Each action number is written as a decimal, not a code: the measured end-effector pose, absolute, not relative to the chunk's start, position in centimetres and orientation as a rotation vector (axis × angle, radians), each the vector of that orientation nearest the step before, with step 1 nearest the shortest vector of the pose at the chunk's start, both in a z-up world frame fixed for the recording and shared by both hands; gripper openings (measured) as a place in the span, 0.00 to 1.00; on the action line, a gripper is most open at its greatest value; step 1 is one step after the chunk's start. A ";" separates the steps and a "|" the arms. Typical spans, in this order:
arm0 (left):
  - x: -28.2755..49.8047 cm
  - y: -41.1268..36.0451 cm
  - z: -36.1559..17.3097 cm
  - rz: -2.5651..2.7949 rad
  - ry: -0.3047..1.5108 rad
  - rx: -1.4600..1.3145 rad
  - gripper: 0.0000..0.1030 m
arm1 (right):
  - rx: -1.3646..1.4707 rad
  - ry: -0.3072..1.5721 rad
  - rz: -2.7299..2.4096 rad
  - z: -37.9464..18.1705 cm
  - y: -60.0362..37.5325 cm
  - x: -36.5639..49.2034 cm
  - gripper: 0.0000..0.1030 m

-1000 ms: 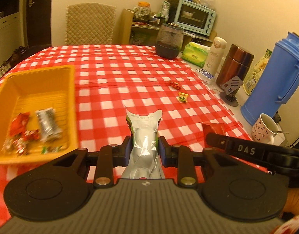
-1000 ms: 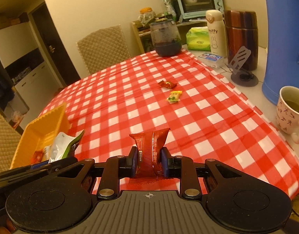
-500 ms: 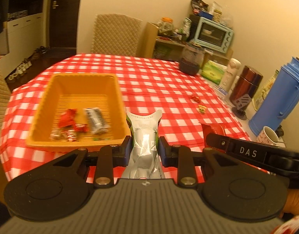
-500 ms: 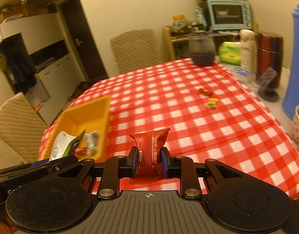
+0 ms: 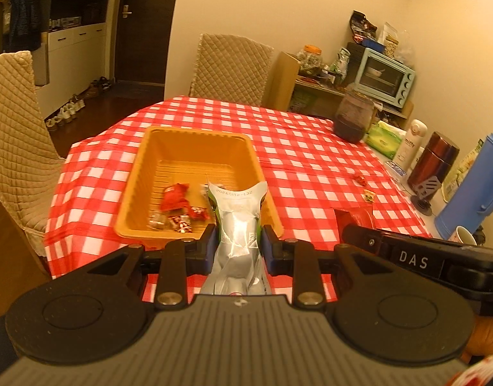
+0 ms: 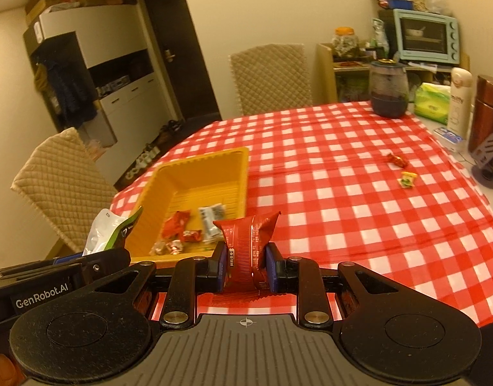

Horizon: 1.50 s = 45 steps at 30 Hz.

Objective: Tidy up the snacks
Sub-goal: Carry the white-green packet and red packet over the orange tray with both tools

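Observation:
My left gripper (image 5: 238, 246) is shut on a silver and green snack pouch (image 5: 237, 225), held upright just in front of the near edge of the yellow basket (image 5: 195, 138). My right gripper (image 6: 245, 265) is shut on a red snack packet (image 6: 248, 244), held above the table to the right of the basket (image 6: 227, 157). The basket holds several small wrapped snacks (image 5: 179, 204). A red candy (image 6: 397, 160) and a yellow-green candy (image 6: 407, 179) lie on the red checked tablecloth (image 6: 359, 212) at the far right. The pouch also shows in the right wrist view (image 6: 113, 230).
Along the table's right edge stand a dark glass jar (image 5: 354, 122), a green tissue pack (image 5: 384, 135), a white bottle (image 5: 410, 143), a brown flask (image 5: 434, 160), a blue thermos (image 5: 474, 183) and a cup (image 5: 465, 236). Padded chairs (image 5: 18, 135) stand at the left and far side.
Both grippers have pulled back and swung left with their packets still held. The basket has come from the left edge of view to just ahead of the left gripper.

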<state>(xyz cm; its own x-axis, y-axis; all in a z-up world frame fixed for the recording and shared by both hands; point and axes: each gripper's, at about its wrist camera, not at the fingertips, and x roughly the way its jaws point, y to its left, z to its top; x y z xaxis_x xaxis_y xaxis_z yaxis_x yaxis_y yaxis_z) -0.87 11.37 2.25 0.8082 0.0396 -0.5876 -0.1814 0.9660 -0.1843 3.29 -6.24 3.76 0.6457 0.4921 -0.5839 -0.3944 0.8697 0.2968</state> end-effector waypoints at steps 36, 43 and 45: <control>4.2 20.2 3.0 0.203 0.611 -0.264 0.25 | 0.055 0.694 0.633 3.4 3.1 9.7 0.25; 7.8 21.2 2.4 0.192 0.624 -0.252 0.25 | 0.055 0.707 0.637 2.8 4.8 13.2 0.25; 8.8 21.4 2.3 0.189 0.626 -0.251 0.25 | 0.050 0.708 0.641 2.7 5.3 14.1 0.25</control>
<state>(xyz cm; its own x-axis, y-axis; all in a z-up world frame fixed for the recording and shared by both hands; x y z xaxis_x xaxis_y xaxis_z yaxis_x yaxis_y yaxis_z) 8.83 21.38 2.26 0.7947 0.0985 -0.5990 -0.2495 0.9525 -0.1745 14.14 5.32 2.69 0.5774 0.5643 -0.5901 -0.5318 0.8083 0.2526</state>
